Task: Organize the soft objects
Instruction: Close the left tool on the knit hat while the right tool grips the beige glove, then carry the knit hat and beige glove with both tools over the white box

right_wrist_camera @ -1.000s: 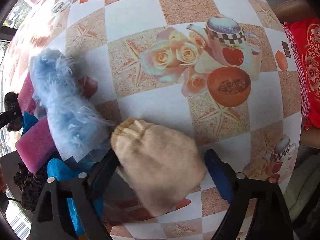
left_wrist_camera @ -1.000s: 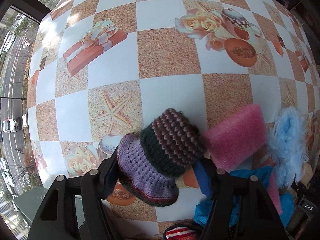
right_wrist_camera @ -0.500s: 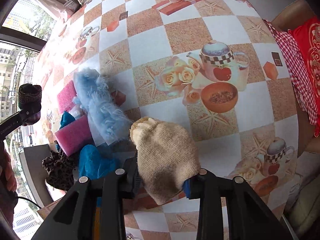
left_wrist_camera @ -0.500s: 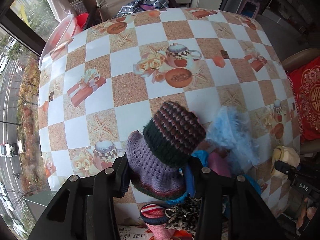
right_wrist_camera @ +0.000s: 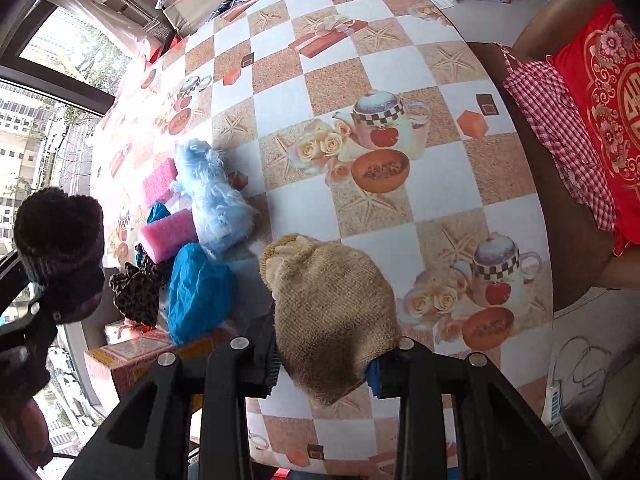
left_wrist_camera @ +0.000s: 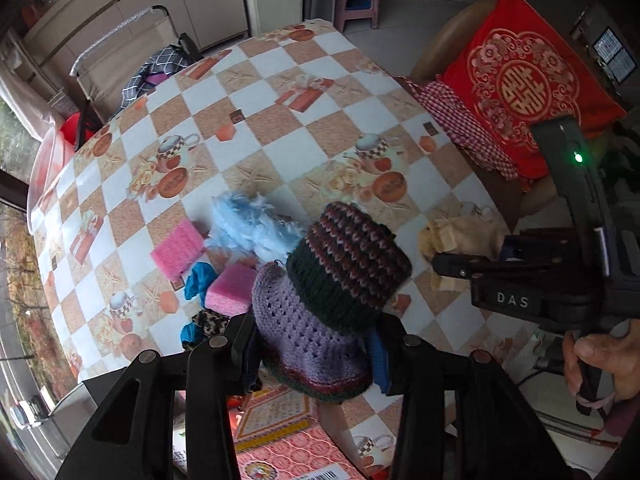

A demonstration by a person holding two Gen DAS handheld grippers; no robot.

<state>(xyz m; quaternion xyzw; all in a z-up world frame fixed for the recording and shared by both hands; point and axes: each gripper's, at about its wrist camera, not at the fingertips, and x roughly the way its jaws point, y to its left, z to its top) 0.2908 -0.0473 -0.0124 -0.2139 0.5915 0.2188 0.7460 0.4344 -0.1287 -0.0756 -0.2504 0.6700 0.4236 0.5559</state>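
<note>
My left gripper [left_wrist_camera: 316, 344] is shut on a knitted purple and dark striped hat [left_wrist_camera: 332, 280] and holds it high above the table. The hat also shows at the left of the right wrist view [right_wrist_camera: 60, 244]. My right gripper [right_wrist_camera: 324, 356] is shut on a beige knitted hat [right_wrist_camera: 332, 300], lifted above the table's near edge; it also shows in the left wrist view [left_wrist_camera: 460, 240]. On the table lie a fluffy light blue piece [right_wrist_camera: 212, 196], two pink sponges [right_wrist_camera: 170, 234] [left_wrist_camera: 178, 248], a blue cloth [right_wrist_camera: 196, 292] and a leopard scrunchie [right_wrist_camera: 138, 290].
The checkered tablecloth [right_wrist_camera: 400, 60] covers the table. A chair with a red cushion [left_wrist_camera: 524, 92] and a red gingham cloth [right_wrist_camera: 556, 120] stands at the right. A red patterned box [left_wrist_camera: 276, 440] sits below the near edge. A window is at the left.
Both grippers have risen and pulled back from the table with their hats. The table objects now look smaller and farther below.
</note>
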